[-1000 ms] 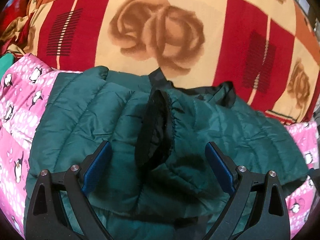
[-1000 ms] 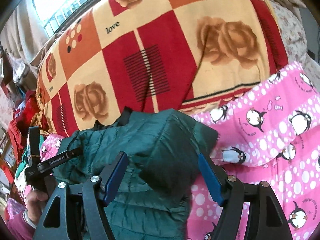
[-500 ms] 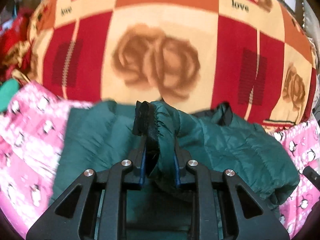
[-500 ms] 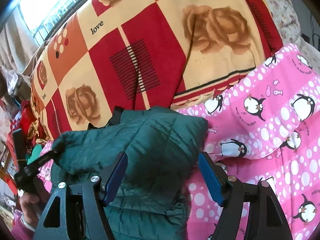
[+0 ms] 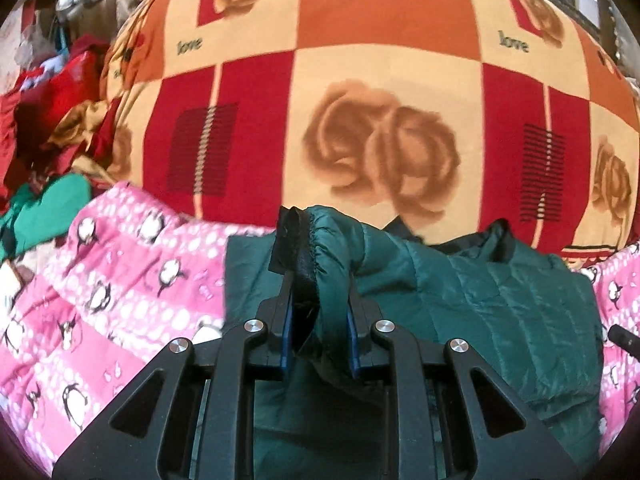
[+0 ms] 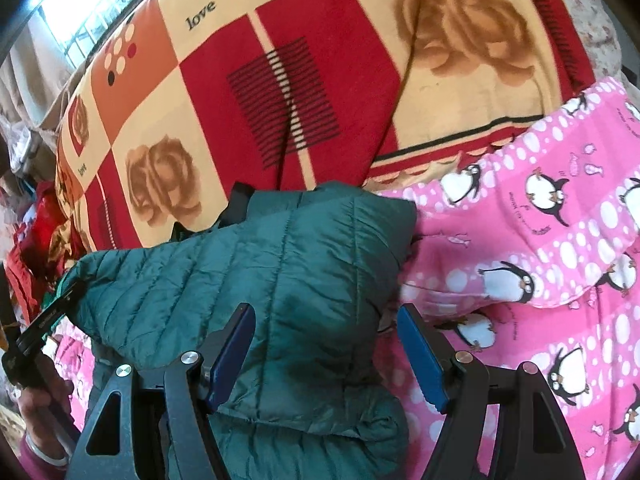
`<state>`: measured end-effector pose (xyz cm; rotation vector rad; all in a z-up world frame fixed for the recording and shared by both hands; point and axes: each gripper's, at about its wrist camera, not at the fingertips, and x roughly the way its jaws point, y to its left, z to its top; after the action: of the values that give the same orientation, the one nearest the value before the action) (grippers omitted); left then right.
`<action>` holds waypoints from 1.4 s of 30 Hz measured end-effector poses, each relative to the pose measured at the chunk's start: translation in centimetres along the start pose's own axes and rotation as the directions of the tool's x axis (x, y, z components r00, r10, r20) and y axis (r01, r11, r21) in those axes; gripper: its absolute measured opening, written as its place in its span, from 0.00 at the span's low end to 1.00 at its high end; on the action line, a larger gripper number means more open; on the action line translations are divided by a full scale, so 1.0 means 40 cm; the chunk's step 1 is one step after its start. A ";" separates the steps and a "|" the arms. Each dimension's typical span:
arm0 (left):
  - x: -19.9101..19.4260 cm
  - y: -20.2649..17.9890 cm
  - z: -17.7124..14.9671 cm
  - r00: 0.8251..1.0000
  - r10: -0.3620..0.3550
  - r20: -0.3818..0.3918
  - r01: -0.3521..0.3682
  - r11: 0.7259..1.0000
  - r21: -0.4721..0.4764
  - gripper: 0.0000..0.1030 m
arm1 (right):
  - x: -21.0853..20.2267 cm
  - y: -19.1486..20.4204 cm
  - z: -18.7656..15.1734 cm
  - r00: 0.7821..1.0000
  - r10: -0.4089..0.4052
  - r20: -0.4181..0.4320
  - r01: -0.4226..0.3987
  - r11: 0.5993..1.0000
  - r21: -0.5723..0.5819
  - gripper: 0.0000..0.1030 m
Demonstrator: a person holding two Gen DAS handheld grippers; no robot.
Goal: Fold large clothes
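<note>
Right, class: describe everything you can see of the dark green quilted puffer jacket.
The dark green quilted puffer jacket looks like shiny padded nylon, stitched in channels, with black lining and a black collar. It lies partly folded on the pink penguin-print blanket, its top edge against the red and cream rose-patterned blanket. The left gripper, whose jaws have just closed, pinches its elastic-edged sleeve cuff and holds it raised. The right gripper stands open over the body.

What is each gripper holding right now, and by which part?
Left gripper: the green puffer jacket, pinched at its sleeve cuff. Right gripper: open over the jacket, holding nothing.
</note>
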<state>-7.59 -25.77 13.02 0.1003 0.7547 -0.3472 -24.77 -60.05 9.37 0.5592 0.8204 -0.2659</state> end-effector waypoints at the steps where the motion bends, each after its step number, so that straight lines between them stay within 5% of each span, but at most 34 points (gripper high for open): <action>1: 0.006 0.015 -0.009 1.000 0.006 -0.009 -0.007 1.000 -0.010 0.19 | 0.010 0.008 0.002 1.000 0.002 -0.004 -0.002 1.000 -0.012 0.69; 10: 0.032 0.063 -0.063 0.999 0.028 -0.043 -0.030 0.999 -0.043 0.18 | 0.141 0.076 0.012 0.996 -0.086 -0.033 0.078 0.981 -0.177 0.69; 16: 0.032 0.072 -0.061 0.998 -0.019 -0.064 0.015 0.998 -0.067 0.21 | 0.198 0.066 0.021 0.991 -0.123 -0.055 0.113 0.980 -0.166 0.69; 18: 0.027 0.077 -0.055 0.997 -0.041 -0.068 0.035 0.996 -0.082 0.29 | 0.181 0.062 0.025 0.991 -0.122 -0.055 0.112 0.981 -0.159 0.69; 20: 0.017 0.086 -0.049 0.996 -0.054 -0.072 0.046 0.993 -0.107 0.52 | 0.153 0.057 0.022 0.992 -0.119 -0.049 0.111 0.984 -0.141 0.69; 22: 0.001 0.092 -0.045 0.996 -0.070 -0.053 0.064 0.990 -0.123 0.57 | 0.119 0.053 0.017 0.994 -0.096 -0.044 0.090 0.989 -0.115 0.69; 30: -0.027 0.049 -0.036 0.995 -0.094 -0.032 0.091 0.991 -0.097 0.66 | 0.053 0.123 -0.040 0.998 -0.055 -0.027 0.049 0.982 -0.181 0.69; 33: -0.008 0.003 -0.050 0.998 -0.053 -0.031 0.052 0.998 -0.031 0.70 | 0.072 0.166 -0.052 0.998 -0.042 -0.039 0.033 0.976 -0.217 0.69; 37: 0.054 -0.048 -0.080 0.997 0.005 -0.078 0.000 0.998 0.060 0.70 | 0.131 0.196 -0.077 0.993 -0.103 -0.059 0.081 0.952 -0.296 0.69; 42: 0.107 -0.049 -0.107 0.995 0.005 -0.104 0.002 0.998 0.063 0.71 | 0.194 0.192 -0.102 0.987 -0.151 -0.058 0.121 0.927 -0.355 0.71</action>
<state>-8.18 -27.87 7.05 0.1791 0.8473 -0.3664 -18.84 -51.50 4.13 0.1784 0.9649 -0.2169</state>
